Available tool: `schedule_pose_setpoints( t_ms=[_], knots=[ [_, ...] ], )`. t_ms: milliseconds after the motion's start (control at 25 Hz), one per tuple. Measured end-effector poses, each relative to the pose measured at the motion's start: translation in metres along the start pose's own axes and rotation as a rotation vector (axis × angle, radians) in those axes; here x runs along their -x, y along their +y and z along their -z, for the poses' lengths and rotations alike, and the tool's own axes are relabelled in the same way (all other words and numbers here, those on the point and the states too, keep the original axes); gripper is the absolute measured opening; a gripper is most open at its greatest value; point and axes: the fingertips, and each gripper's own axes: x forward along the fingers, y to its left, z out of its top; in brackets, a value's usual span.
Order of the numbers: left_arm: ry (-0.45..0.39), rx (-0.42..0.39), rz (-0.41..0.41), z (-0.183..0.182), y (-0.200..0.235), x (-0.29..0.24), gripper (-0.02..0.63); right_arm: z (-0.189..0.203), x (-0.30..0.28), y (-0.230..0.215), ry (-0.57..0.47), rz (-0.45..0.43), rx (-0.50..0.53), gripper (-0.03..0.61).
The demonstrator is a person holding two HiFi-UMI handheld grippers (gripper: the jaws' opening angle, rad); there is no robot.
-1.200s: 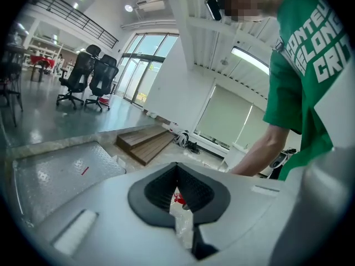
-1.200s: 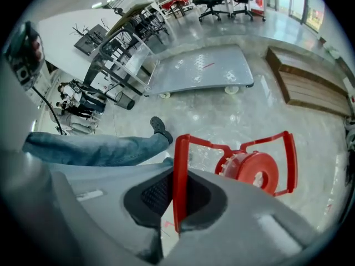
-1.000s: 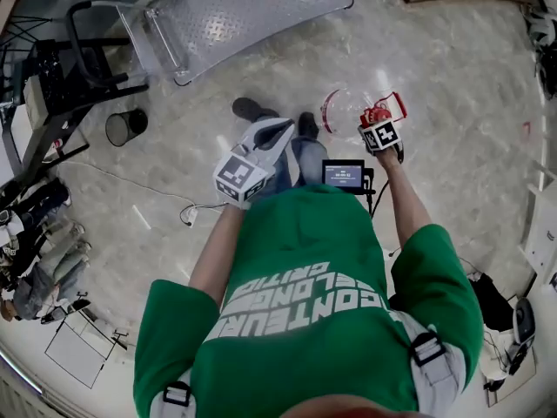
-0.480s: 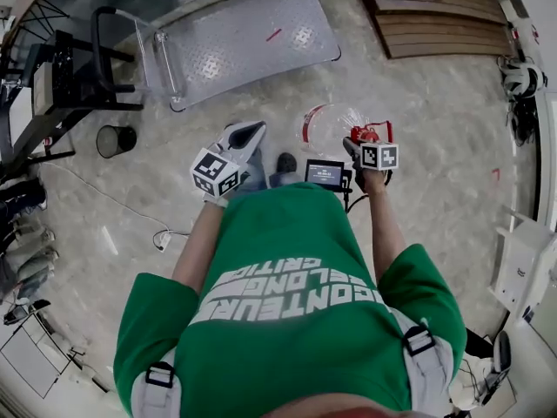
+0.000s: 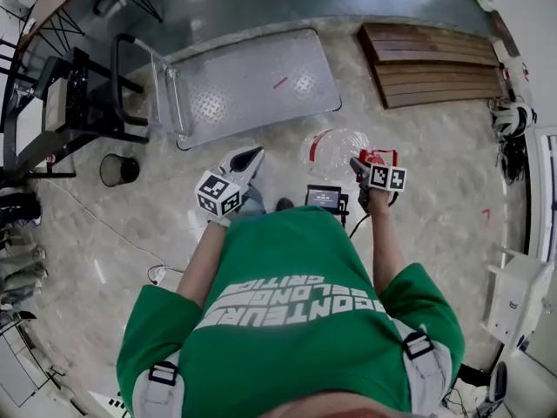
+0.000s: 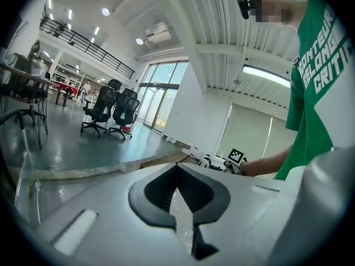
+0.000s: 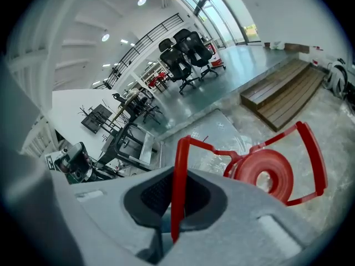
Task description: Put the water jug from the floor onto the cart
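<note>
A clear water jug [image 5: 333, 149] with a red cap [image 7: 267, 176] hangs above the floor from its red wire handle [image 7: 178, 176]. My right gripper [image 5: 359, 169] is shut on that handle, and the thin red bar runs straight between its jaws [image 7: 173, 206]. The cart [image 5: 252, 84] is a flat metal platform with a push bar at its left end; it stands on the floor just beyond the jug. My left gripper [image 5: 247, 157] is held in front of the person, left of the jug, shut with nothing in it [image 6: 178, 188].
A black waste bin [image 5: 119, 170] stands left of the cart, beside a black frame [image 5: 74, 103]. Wooden steps [image 5: 431, 64] lie at the far right. A cable [image 5: 158, 273] trails on the floor. Office chairs [image 6: 113, 112] stand far off.
The person has stepped toward the cart, which now lies nearer and more central. The right gripper has risen with the jug hanging from it. The left gripper moved forward too.
</note>
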Motion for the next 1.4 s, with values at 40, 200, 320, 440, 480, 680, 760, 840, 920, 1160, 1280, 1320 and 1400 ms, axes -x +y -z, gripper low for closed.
schedule_pose_setpoints(
  t_ms=[40, 200, 320, 440, 480, 680, 760, 840, 920, 1160, 1280, 1320, 1400],
  knots=[
    [-0.007, -0.002, -0.007, -0.002, 0.007, 0.000, 0.009, -0.008, -0.001, 0.000, -0.005, 0.003, -0.002, -0.005],
    [-0.026, 0.001, -0.030, -0.015, 0.035, 0.002, 0.008, -0.036, -0.007, 0.002, -0.026, 0.021, -0.020, -0.004],
    [-0.035, 0.004, -0.035, -0.027, 0.058, 0.006, 0.009, -0.058, -0.016, 0.009, -0.042, 0.030, -0.030, -0.003],
    [-0.041, 0.000, -0.036, -0.040, 0.084, 0.012, 0.009, -0.082, -0.028, 0.022, -0.058, 0.037, -0.031, -0.003],
    [-0.042, 0.000, -0.037, -0.044, 0.092, 0.015, 0.009, -0.089, -0.032, 0.026, -0.063, 0.041, -0.031, -0.003],
    [-0.052, 0.001, -0.044, -0.057, 0.133, 0.029, 0.009, -0.121, -0.057, 0.047, -0.087, 0.052, -0.034, -0.003],
    [-0.056, 0.013, -0.051, -0.058, 0.150, 0.038, 0.009, -0.129, -0.068, 0.056, -0.087, 0.056, -0.034, -0.003],
    [-0.060, 0.030, -0.064, -0.058, 0.167, 0.048, 0.008, -0.137, -0.082, 0.066, -0.077, 0.061, -0.032, -0.003],
    [-0.063, 0.036, -0.075, -0.060, 0.184, 0.059, 0.009, -0.148, -0.098, 0.077, -0.072, 0.061, -0.028, -0.003],
    [-0.063, 0.036, -0.089, -0.064, 0.228, 0.084, 0.008, -0.178, -0.145, 0.112, -0.062, 0.060, 0.011, -0.002],
    [-0.059, 0.046, -0.101, -0.063, 0.248, 0.093, 0.009, -0.191, -0.169, 0.128, -0.047, 0.057, 0.034, -0.002],
    [-0.060, 0.050, -0.105, -0.064, 0.251, 0.094, 0.009, -0.195, -0.175, 0.132, -0.040, 0.054, 0.041, -0.002],
    [-0.052, 0.044, -0.111, -0.067, 0.256, 0.095, 0.009, -0.203, -0.188, 0.137, -0.030, 0.049, 0.052, -0.002]
  ],
)
